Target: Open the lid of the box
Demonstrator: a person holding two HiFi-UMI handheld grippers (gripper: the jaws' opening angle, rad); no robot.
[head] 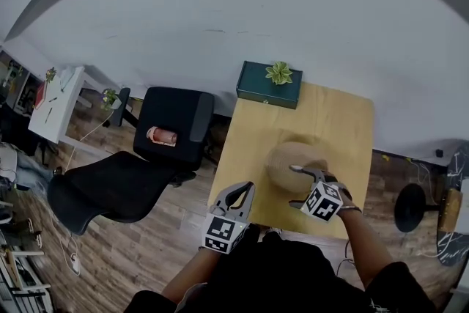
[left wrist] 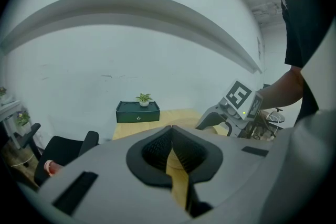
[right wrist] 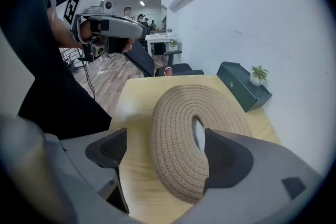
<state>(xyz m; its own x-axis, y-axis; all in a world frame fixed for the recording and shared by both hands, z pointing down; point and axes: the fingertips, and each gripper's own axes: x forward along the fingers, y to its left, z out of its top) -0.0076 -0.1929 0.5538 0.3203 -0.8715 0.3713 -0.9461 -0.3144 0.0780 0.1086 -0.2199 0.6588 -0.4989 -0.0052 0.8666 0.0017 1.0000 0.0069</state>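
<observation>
R gripper [right wrist: 168, 152], jaws spread, hovers over woven lid [right wrist: 176, 113]; lid prob. light, semi-stiff, grippy: take near rim. L gripper [left wrist: 170, 147] pressed together.

1. A pale wooden table [head: 344, 121] stands against the white wall [head: 220, 4].
2. At its far edge sits a dark green case [head: 264, 89] with a small potted plant [head: 279, 72] on top.
3. Left of the table, a black seat [head: 179, 117] carries a pink-red roll [head: 162, 135] (what it is cannot be told). A black office chair [head: 102, 194] stands nearer.
</observation>
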